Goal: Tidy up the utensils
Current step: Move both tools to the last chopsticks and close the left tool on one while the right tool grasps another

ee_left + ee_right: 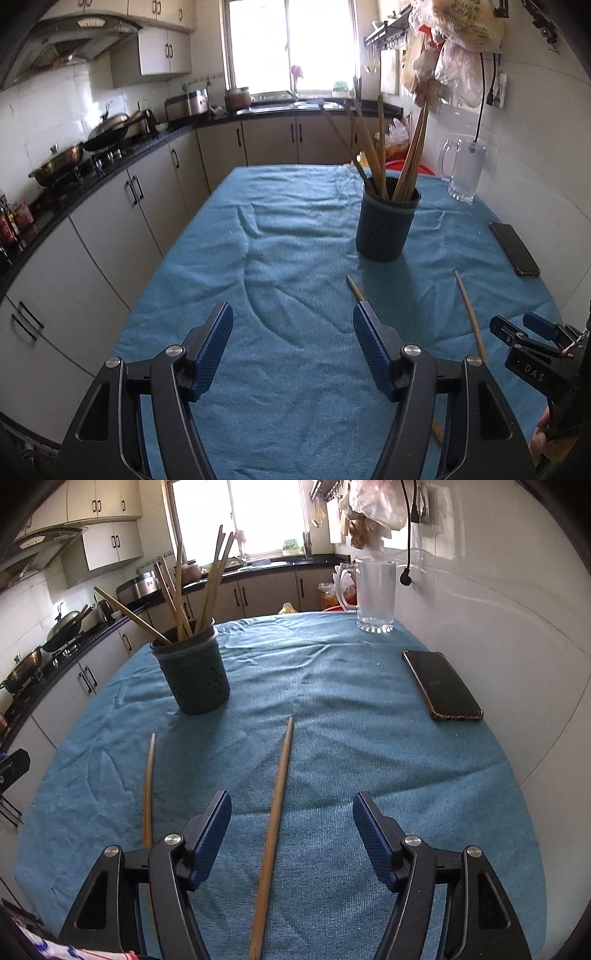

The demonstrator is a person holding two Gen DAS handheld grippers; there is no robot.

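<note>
Right gripper [291, 834] wide open, nothing held, straddling one loose chopstick [275, 823] flat on the blue towel [369, 775]. Left gripper [293, 349] also open, empty. 2nd chopstick [148, 786] lies just to the left. Best bet imo: close mid-shaft, lift level, then tip-down into the dark holder [195, 672] w/ the other chopsticks.

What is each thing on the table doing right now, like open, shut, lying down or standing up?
Left hand-held gripper: open, holding nothing.
Right hand-held gripper: open, over a chopstick, not gripping it.
Holder: upright, full of chopsticks.
Near chopstick: lying flat on the cloth.
Far chopstick: lying flat, apart from the first.
Mug: upright; looks empty.
Phone: lying flat, screen dark.
</note>
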